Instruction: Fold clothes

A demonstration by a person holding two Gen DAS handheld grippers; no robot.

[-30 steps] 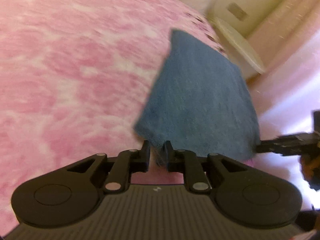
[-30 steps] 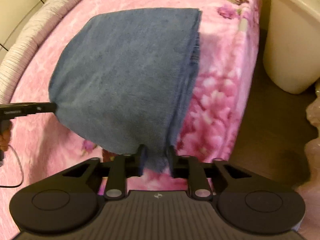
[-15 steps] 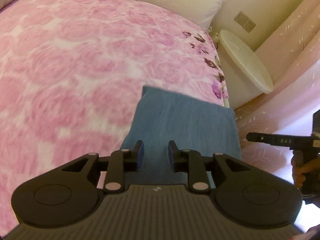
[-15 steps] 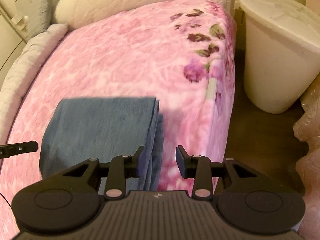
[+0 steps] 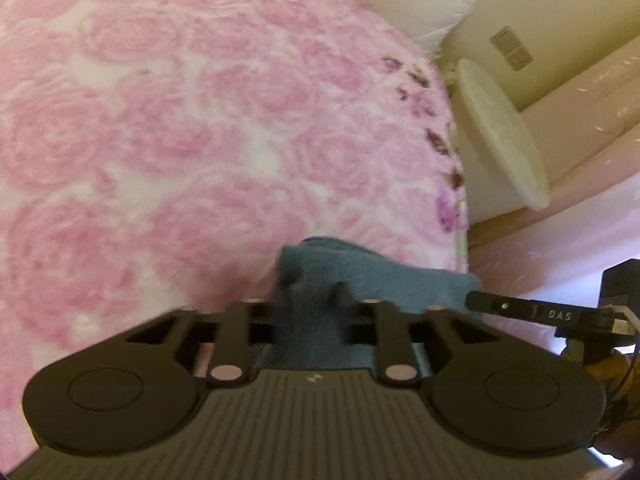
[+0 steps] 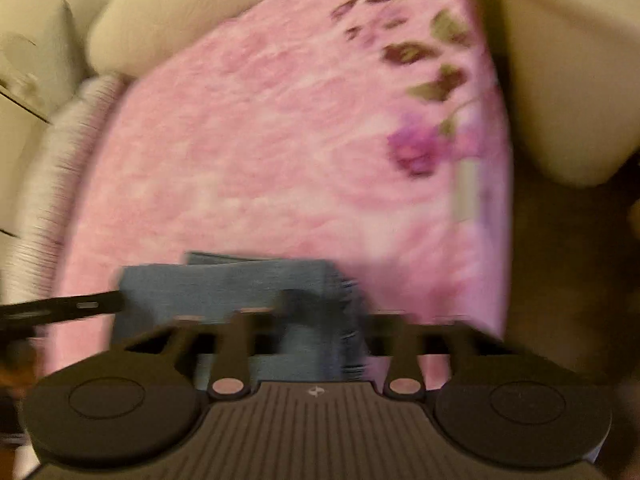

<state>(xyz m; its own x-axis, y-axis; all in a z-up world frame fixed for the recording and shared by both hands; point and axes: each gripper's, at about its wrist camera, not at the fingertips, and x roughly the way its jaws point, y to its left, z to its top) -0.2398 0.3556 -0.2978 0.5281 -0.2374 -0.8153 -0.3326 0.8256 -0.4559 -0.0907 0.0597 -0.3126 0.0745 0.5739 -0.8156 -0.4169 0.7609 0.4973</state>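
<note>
While both grippers' jaws pinch the blue cloth (image 5: 384, 280), seemingly, the right gripper (image 5: 472, 302) reads "DAS".

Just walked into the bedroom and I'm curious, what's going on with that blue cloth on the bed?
A person is folding a blue cloth on the pink flowered blanket, with a handheld gripper in each hand. The left gripper is closing on the cloth's near edge. The right gripper is shut on the stacked edge at the other side. The cloth already lies in several layers.
</note>
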